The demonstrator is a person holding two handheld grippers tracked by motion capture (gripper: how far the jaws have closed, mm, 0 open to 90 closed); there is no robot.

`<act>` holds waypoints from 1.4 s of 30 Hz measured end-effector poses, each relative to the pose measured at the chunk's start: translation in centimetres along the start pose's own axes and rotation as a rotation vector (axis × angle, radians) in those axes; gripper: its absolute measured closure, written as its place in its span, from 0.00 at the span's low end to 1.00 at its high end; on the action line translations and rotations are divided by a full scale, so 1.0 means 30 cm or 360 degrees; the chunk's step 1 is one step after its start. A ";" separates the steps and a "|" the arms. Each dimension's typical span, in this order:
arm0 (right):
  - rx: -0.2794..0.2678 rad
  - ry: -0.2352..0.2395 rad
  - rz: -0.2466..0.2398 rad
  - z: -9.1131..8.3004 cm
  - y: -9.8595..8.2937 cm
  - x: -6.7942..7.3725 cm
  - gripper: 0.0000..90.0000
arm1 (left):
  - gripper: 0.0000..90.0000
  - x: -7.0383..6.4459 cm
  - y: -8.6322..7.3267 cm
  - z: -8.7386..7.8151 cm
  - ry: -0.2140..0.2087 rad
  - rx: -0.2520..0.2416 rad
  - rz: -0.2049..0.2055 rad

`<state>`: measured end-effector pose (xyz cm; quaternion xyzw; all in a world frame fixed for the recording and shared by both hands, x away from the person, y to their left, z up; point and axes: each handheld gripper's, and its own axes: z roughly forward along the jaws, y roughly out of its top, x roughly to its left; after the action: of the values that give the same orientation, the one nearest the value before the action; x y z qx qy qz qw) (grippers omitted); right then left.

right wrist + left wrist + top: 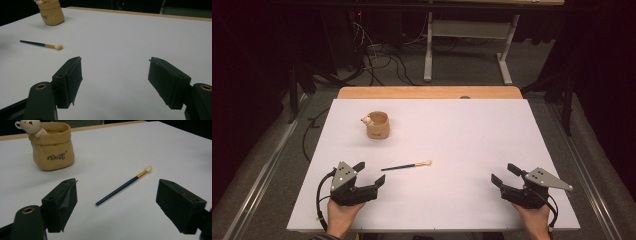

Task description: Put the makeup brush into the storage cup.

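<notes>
- The left claw (371, 172) is wide open and holds nothing.
- The little brush (406, 166) lies flat on the white surface (472, 135), just in front of the left claw.
- The right claw (504, 174) is wide open and empty too, well apart from the brush.
- The tan bear cup (378, 125) stands farther off, past the brush.

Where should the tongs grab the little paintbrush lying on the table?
Probably the dark handle of the paintbrush, near its middle, coming straight down from above. It lies flat, so the open left tongs, which are nearest, need a jaw on each side of the thin handle, clear of the soft tip.
</notes>
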<state>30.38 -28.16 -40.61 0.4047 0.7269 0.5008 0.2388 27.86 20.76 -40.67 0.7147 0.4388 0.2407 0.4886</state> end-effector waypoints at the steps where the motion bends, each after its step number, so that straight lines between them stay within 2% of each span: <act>1: 0.0001 0.0000 0.0004 -0.001 0.000 0.001 0.32 | 0.20 -0.001 0.000 0.000 -0.0004 0.0003 0.0001; 14: -0.0003 0.0006 0.0003 -0.002 0.001 -0.002 0.32 | 0.21 -0.002 -0.001 -0.006 -0.0007 0.0005 0.0001; 21: -0.0014 0.0005 0.0009 -0.007 0.002 -0.003 0.32 | 0.21 -0.003 -0.008 -0.011 -0.0010 0.0027 -0.0025; 32: -0.0015 0.0048 0.0002 -0.007 0.002 0.001 0.32 | 0.20 -0.015 -0.007 -0.004 -0.0015 0.0057 -0.0037; 42: -0.0012 0.0071 -0.0017 -0.005 0.004 0.012 0.32 | 0.19 -0.032 0.011 -0.003 -0.0022 0.0063 -0.0005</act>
<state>30.11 -27.91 -40.44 0.3887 0.7322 0.5112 0.2266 27.43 19.94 -40.26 0.7251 0.4413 0.2263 0.4777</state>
